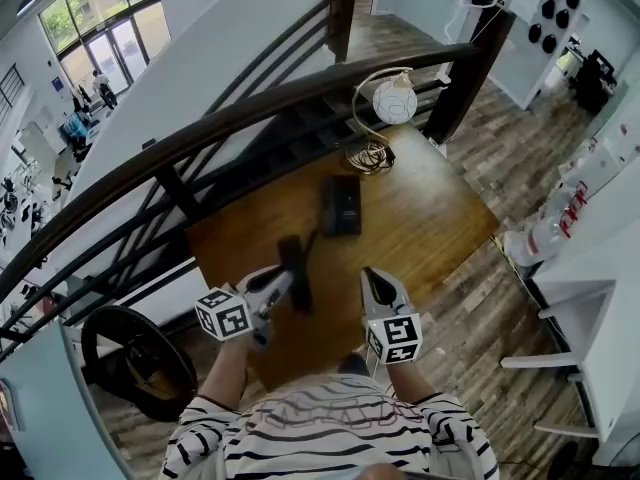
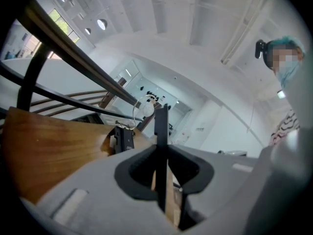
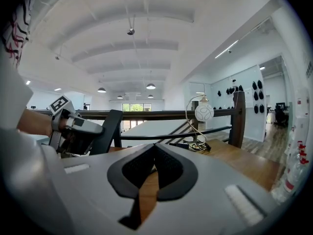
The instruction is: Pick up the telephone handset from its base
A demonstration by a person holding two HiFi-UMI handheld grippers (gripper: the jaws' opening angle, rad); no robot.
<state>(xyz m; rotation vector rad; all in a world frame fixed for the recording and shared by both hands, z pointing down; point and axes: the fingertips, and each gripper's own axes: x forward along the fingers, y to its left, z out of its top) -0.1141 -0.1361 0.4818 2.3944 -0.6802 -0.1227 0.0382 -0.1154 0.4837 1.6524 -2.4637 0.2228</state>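
Left gripper (image 1: 284,280) clamps the handset (image 1: 293,254) clear of its base (image 1: 341,205), lamp (image 1: 394,100) beyond; right gripper (image 1: 376,278) closed, empty.

We find open tabletop (image 1: 430,223) right of the base (image 1: 341,205). The railing (image 1: 230,120) and lamp (image 1: 394,100) block its far edge.

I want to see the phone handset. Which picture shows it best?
The right gripper view: the handset stands clear, side-on, clamped in the left tongs. The head view shows it blurred from above. The left gripper view shows only its thin edge between the tongs.
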